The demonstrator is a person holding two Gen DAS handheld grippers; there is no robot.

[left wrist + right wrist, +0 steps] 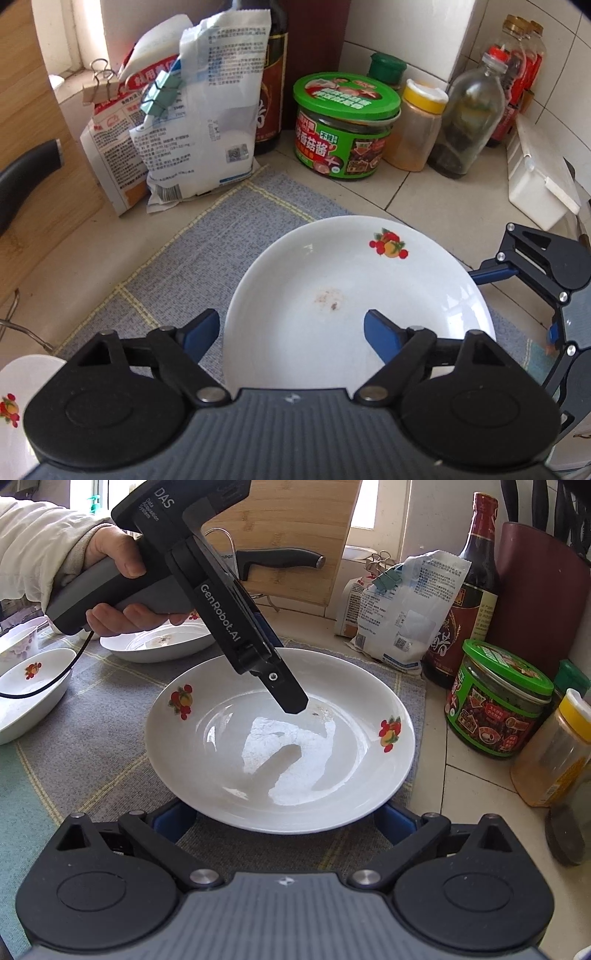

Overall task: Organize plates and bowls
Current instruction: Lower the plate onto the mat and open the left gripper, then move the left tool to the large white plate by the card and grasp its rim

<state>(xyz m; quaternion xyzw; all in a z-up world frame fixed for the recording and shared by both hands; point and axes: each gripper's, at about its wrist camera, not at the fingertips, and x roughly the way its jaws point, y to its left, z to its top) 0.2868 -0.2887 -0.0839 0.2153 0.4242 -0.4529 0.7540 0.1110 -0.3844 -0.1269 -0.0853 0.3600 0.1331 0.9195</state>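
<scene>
Plate: a wide, shallow white plate (pixel 280 738) with fruit prints lies flat on the grey mat (pixel 92 738) near the counter's corner; a small brownish smear marks its middle.
Handling: glazed ceramic by the look of it, so likely stiff, slick, fairly heavy and breakable; the thin raised rim is the only place to pinch, one finger above and one under.
Left gripper (pixel 291 332): jaws apart, one blue finger (pixel 382 338) over the plate's inside and the other outside the near rim; nothing is pinched.
Right gripper (pixel 284 821): jaws spread wide on either side of the plate's near edge; its blue tips sit low at the rim, though whether they touch it is hard to tell.
Other dishes: a second plate (pixel 162 642) and a smaller dish (pixel 29 690) wait further along the mat.
Obstacles: a green-lidded jar (pixel 498 701), a dark sauce bottle (pixel 469 602) and clipped bags (pixel 406 609) crowd the side just beside the plate, so a sideways swing could knock them.
</scene>
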